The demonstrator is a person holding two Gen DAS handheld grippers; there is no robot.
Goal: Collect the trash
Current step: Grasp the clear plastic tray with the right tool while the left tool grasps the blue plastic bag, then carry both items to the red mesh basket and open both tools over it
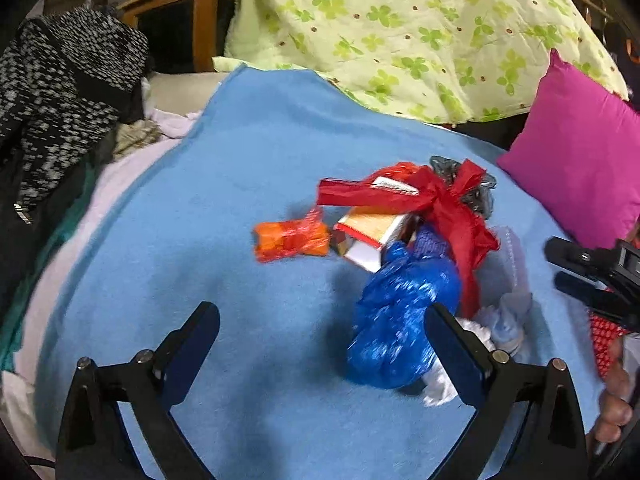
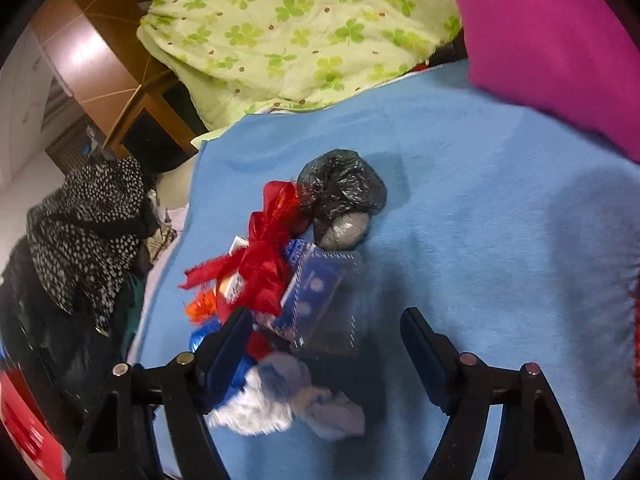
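A heap of trash lies on the blue blanket (image 1: pixel 240 160). It holds a blue plastic bag (image 1: pixel 400 312), an orange wrapper (image 1: pixel 292 240), a red plastic bag (image 1: pixel 420 196), a small box (image 1: pixel 372 236), a black bag (image 2: pixel 340 188), a clear blister pack (image 2: pixel 324 300) and a white tissue (image 2: pixel 280 396). My left gripper (image 1: pixel 324 328) is open low over the blanket, and the blue bag lies against its right finger. My right gripper (image 2: pixel 326 332) is open, with the blister pack and tissue lying between its fingers, apart from the pads. It also shows at the right edge as the right gripper (image 1: pixel 592 276).
A green clover quilt (image 1: pixel 400 32) is bunched behind the blanket. A magenta pillow (image 1: pixel 580 152) lies at the right. Black-and-white clothing (image 1: pixel 60 92) is piled at the left, in front of a wooden cabinet (image 1: pixel 180 12). A hand (image 1: pixel 616 408) is at the right edge.
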